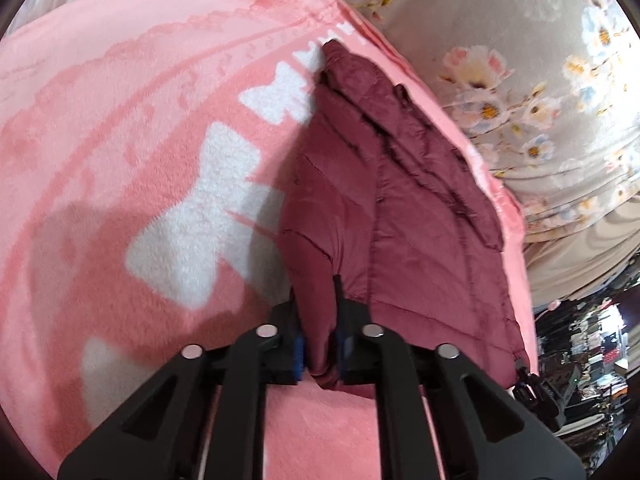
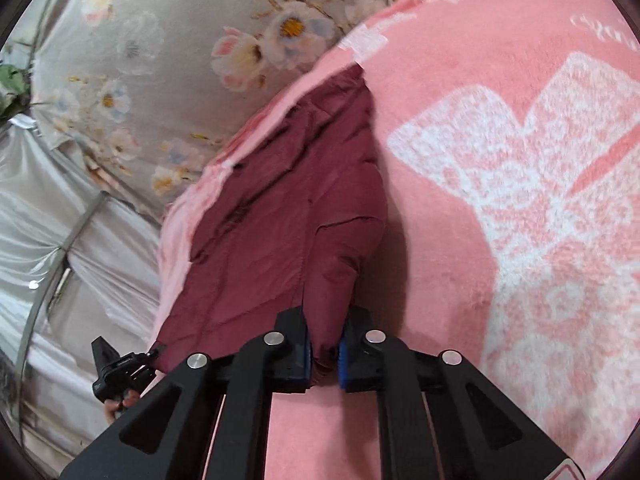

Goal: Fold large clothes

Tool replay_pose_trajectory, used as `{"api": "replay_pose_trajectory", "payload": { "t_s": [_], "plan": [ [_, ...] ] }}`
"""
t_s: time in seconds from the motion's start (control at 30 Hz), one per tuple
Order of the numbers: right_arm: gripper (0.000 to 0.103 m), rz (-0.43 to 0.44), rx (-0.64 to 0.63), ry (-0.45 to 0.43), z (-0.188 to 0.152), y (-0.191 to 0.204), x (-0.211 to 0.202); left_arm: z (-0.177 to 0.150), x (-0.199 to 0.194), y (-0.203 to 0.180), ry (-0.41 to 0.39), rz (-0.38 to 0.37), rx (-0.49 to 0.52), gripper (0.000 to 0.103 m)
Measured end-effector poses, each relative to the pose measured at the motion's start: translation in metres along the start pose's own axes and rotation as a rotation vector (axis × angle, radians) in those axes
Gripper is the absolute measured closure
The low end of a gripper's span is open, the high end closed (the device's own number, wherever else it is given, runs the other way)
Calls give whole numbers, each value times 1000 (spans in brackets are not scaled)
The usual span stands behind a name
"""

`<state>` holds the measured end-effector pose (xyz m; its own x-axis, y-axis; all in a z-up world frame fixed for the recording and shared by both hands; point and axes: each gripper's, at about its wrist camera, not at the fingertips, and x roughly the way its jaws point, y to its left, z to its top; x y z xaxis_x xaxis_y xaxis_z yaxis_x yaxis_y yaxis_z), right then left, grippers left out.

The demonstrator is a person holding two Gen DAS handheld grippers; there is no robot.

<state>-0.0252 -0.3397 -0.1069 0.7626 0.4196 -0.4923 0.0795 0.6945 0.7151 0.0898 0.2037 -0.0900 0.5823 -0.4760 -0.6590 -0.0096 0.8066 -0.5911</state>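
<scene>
— What have your left tongs [image 1: 320, 344] got?

— They're clenched on a bunched fold of the jacket [image 1: 400, 200], maroon and quilted; the blue pads [image 1: 299, 354] press it from both sides. I see the same on my right tongs [image 2: 324, 354]: a pinch of the jacket [image 2: 280, 220] squeezed between the pads [image 2: 343, 358].

— Where does the jacket lie?

— On the pink blanket [image 1: 140, 140] with white bows, which covers the bed. The jacket runs away from both tongs in a long folded strip, near the blanket's edge. Beyond that edge is a grey floral sheet [image 1: 540, 80] (also at upper left in my right view [image 2: 160, 60]).

— Can you see one gripper from the other?

— Yes. From my left view a black piece [image 1: 536, 396] shows just beside the jacket's near corner, and from the right view a black piece [image 2: 116, 368] sits at the hem, with fingertips under it.
</scene>
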Motion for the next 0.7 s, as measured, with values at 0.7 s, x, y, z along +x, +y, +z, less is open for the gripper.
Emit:
{"api": "replay_pose_trajectory", "payload": {
  "t_s": [0.7],
  "plan": [
    [97, 133, -265, -359, 49, 128, -145, 21, -201, -113, -344, -93, 236, 98]
  ]
}}
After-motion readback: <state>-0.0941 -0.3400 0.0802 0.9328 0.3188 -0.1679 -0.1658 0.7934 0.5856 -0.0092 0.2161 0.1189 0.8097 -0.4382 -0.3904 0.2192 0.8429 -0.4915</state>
